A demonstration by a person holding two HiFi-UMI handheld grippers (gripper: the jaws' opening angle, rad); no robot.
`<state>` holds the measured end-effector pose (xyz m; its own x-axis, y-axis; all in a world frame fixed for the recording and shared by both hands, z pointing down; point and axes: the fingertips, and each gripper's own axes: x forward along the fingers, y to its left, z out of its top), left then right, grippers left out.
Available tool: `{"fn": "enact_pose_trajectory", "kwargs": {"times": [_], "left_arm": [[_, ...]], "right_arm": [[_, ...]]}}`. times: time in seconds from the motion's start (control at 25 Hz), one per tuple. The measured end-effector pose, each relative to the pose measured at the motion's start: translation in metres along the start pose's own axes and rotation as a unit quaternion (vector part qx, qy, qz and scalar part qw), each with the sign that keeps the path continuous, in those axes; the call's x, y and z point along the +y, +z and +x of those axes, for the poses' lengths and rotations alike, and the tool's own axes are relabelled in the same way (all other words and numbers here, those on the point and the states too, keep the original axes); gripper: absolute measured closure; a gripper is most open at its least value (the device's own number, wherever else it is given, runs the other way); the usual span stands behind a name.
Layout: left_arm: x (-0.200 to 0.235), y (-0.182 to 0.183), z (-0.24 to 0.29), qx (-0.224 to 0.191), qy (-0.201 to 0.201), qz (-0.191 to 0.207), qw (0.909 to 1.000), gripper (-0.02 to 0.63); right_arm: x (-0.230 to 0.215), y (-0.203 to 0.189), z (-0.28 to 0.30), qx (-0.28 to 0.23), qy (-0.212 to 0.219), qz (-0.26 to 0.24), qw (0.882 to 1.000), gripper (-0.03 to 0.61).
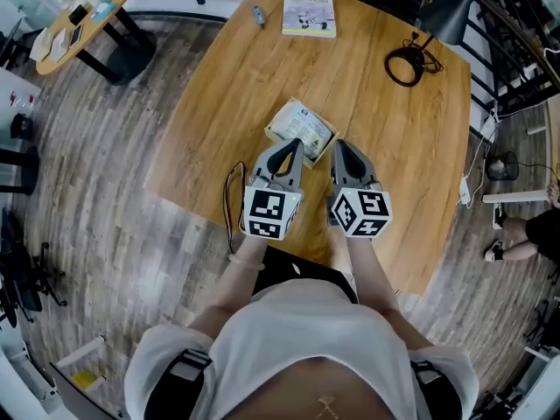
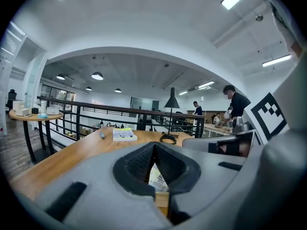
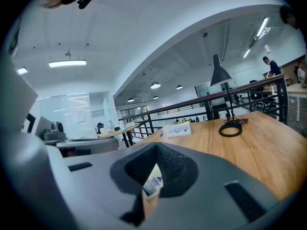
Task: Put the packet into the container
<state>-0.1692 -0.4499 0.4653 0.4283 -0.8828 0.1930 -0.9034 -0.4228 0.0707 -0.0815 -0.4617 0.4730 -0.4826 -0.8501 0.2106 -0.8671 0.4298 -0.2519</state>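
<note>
We hold the left gripper (image 1: pixel 293 145) and right gripper (image 1: pixel 339 144) shut and empty, side by side over the desk (image 1: pixel 394 147), the packet (image 1: pixel 302 126) seemingly already in the container (image 1: pixel 271 131) just ahead, equally near both.

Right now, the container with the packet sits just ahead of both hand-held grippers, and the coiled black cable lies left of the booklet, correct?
No. The head view shows the coiled black cable right of the booklet, not left. The rest holds: the container with the packet sits just ahead of the left hand-held gripper and the right hand-held gripper.
</note>
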Motion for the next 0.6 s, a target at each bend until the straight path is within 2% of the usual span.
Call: {"fn": "enact_pose_trajectory", "kwargs": {"times": [0.6], "left_arm": [[-0.0032,-0.0049,-0.0031,0.007,0.000,-0.007,1.0000,0.607]], "right_arm": [[-0.0005,0.0040,-0.0066,-0.004,0.002,-0.002,1.000,0.568]]}}
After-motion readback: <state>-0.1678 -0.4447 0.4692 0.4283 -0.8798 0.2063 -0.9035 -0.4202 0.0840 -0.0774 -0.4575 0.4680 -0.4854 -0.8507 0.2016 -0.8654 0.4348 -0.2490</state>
